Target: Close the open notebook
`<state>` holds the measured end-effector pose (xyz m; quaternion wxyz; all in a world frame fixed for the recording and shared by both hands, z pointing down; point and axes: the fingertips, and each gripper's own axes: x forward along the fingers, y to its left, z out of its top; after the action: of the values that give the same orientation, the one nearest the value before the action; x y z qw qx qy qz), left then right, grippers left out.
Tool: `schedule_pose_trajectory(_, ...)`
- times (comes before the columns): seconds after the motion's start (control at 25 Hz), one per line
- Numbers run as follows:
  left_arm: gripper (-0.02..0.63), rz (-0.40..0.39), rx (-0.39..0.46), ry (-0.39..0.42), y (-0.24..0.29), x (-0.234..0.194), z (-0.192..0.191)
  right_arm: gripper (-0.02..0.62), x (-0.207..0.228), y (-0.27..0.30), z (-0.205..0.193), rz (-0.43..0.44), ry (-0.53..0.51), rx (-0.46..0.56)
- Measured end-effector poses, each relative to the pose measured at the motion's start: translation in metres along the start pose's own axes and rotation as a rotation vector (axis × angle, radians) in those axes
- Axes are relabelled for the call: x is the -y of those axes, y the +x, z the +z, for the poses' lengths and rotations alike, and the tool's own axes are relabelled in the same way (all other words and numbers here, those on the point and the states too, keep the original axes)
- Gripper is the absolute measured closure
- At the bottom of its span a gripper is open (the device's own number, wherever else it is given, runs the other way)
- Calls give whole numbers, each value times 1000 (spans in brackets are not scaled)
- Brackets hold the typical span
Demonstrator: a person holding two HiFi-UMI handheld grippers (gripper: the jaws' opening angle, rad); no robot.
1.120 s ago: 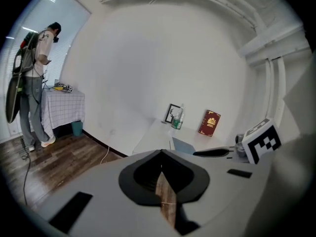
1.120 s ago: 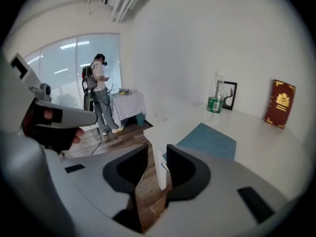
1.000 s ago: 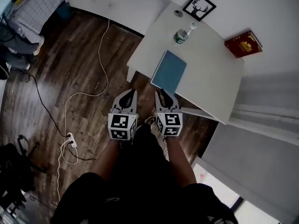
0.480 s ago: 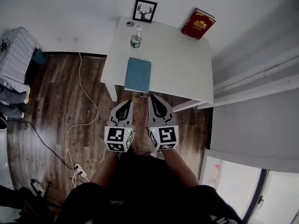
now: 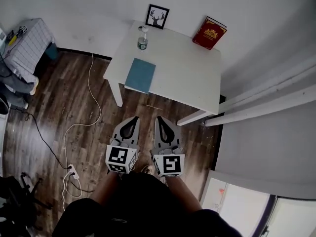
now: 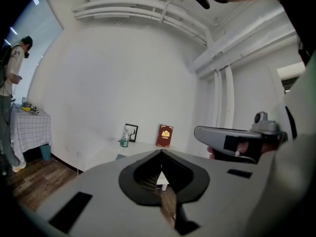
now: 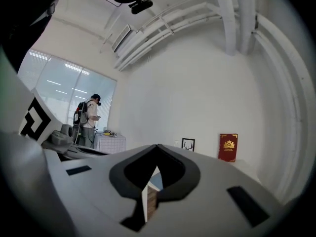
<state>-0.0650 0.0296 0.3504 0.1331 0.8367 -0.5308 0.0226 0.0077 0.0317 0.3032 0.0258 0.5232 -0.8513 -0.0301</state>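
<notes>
The blue notebook [image 5: 139, 74] lies closed and flat near the front left edge of the white table [image 5: 187, 78]. Both grippers are held side by side over the wooden floor, well short of the table and pointing towards it. My left gripper [image 5: 137, 118] is shut, its tips meeting with nothing between them; the left gripper view shows the same [image 6: 160, 152]. My right gripper [image 5: 159, 118] has just been closing and now stands shut and empty, its tips also meeting in the right gripper view [image 7: 157, 146].
On the table's far side stand a water bottle [image 5: 142, 42], a framed deer picture [image 5: 157, 16] and a red book [image 5: 212, 32]. A white cable [image 5: 91, 102] runs across the floor to a power strip [image 5: 71, 172]. A cloth-covered table [image 5: 29, 48] stands far left, with a person [image 7: 89, 117] beside it.
Both grippers have drawn back from the table's front edge, and the table now lies farther off. The notebook lies closed throughout.
</notes>
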Motion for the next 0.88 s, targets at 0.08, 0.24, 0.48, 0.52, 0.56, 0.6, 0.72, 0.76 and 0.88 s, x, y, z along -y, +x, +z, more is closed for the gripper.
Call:
schedule_pose_trajectory(0.08,603,8,-1,13,-12,19,-4,572,3,-20,-1,10,13,4)
schedule_pose_trajectory(0.24,603,-1,-12,48,-17,60,-16,572,13,-54,-1,44,42,-8)
schedule_pose_trajectory(0.48,603,-34,-25,115,-24,98,-13,572,22,-90,4,61,30,36)
schedule_pose_trajectory(0.52,603,-39,-17,124,-24,103,-10,572,24,-93,6,59,23,46)
schedule_pose_trajectory(0.56,603,-44,-11,132,-24,107,-8,573,25,-96,8,57,20,52)
schedule_pose_trajectory(0.6,603,-47,-6,139,-24,110,-6,572,26,-99,9,56,18,54)
schedule_pose_trajectory(0.72,603,-56,-1,151,-26,118,-5,572,28,-107,9,52,14,53)
schedule_pose_trajectory(0.76,603,-60,-1,153,-26,120,-4,572,28,-109,9,51,14,51)
schedule_pose_trajectory(0.88,603,-67,0,153,-27,123,-4,572,29,-110,9,49,11,50)
